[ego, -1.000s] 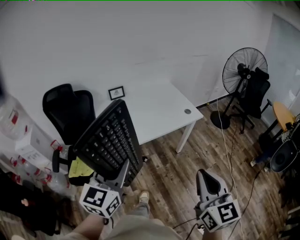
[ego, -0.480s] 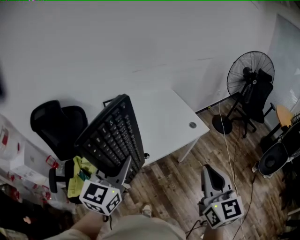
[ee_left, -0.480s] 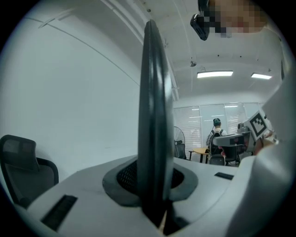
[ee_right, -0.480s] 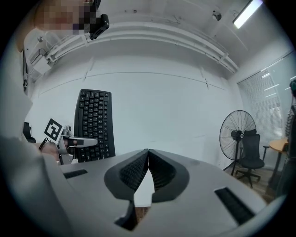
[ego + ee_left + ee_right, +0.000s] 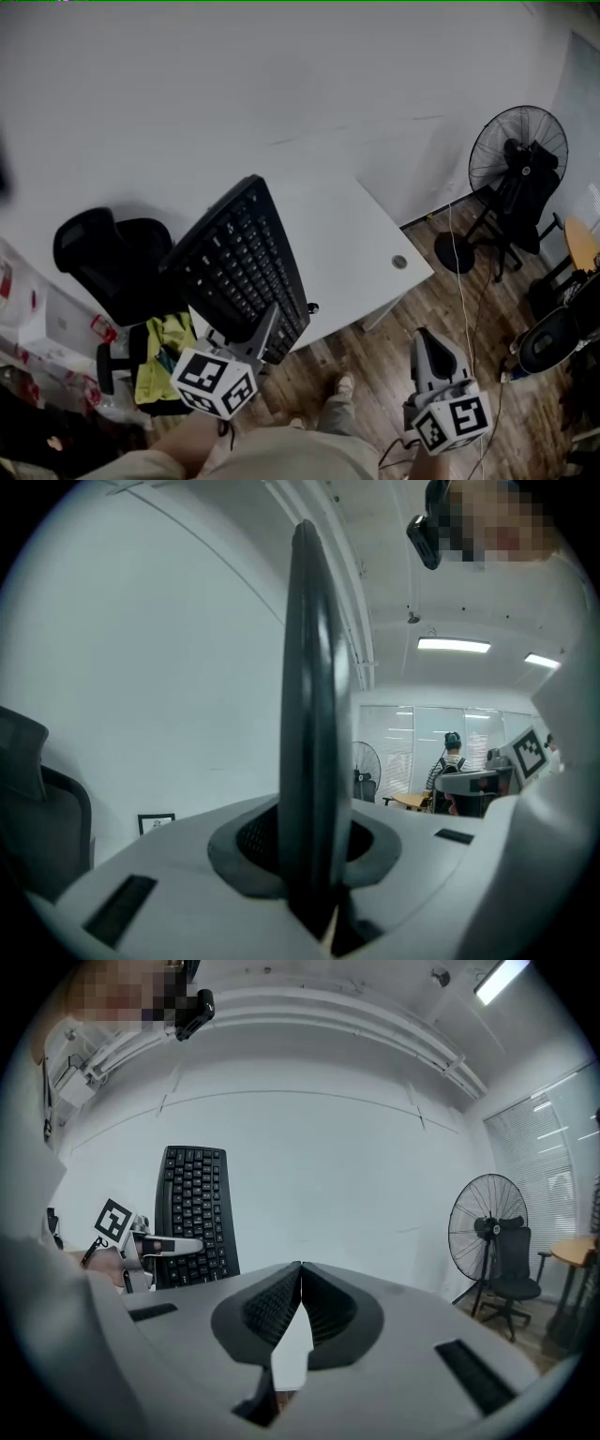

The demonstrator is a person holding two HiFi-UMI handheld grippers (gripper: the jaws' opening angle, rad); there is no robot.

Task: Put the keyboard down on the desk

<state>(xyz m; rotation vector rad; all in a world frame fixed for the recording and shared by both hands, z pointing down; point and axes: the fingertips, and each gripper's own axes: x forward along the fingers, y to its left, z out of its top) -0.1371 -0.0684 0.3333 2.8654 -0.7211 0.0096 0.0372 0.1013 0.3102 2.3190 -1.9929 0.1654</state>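
A black keyboard (image 5: pixel 242 267) hangs tilted in the air over the left end of the white desk (image 5: pixel 347 246). My left gripper (image 5: pixel 258 339) is shut on its near short edge; in the left gripper view the keyboard (image 5: pixel 314 752) shows edge-on between the jaws. In the right gripper view the keyboard (image 5: pixel 195 1213) stands upright at the left. My right gripper (image 5: pixel 429 354) hovers low over the wooden floor, right of the desk's front, shut with nothing in it; its jaws (image 5: pixel 300 1290) meet at the tips.
A small framed picture (image 5: pixel 156 823) stands on the desk near the wall. A black office chair (image 5: pixel 108 262) is left of the desk with a yellow cloth (image 5: pixel 161 356) beside it. A standing fan (image 5: pixel 518 159) and another chair stand at the right. A cable (image 5: pixel 465 300) runs across the floor.
The desk has come closer in the head view and the keyboard now reaches further over it. Both grippers keep their hold and state.
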